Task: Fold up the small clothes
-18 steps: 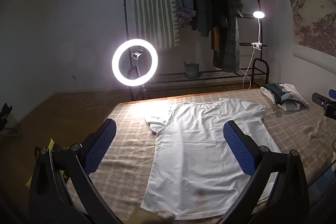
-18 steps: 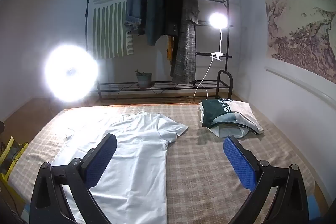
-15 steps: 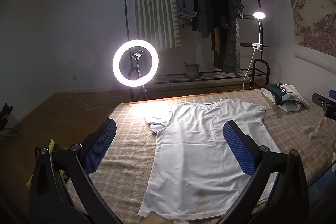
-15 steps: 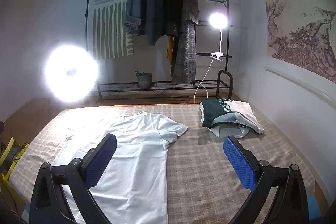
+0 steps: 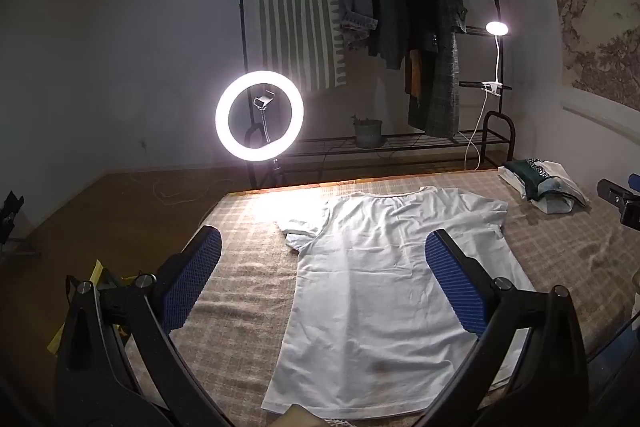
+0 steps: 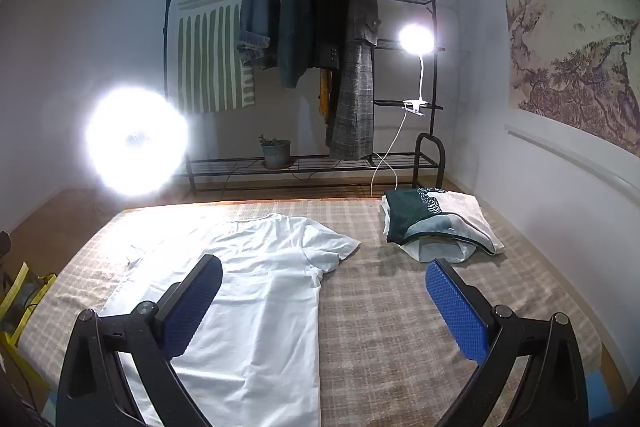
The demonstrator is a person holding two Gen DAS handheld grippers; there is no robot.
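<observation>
Through the left wrist camera, the left gripper (image 5: 322,277) is hovering with its blue pads spread wide and nothing between them, above a white T-shirt (image 5: 392,291) that is lying flat, collar away from the camera, on the checked bed cover (image 5: 240,291), while a ring light (image 5: 259,115) is glowing beyond the far edge. Through the right wrist camera, the right gripper (image 6: 324,301) is likewise hanging agape and empty over the cover, the T-shirt (image 6: 256,291) lying to its left and a pile of folded clothes (image 6: 436,223) sitting well apart near the far right corner.
</observation>
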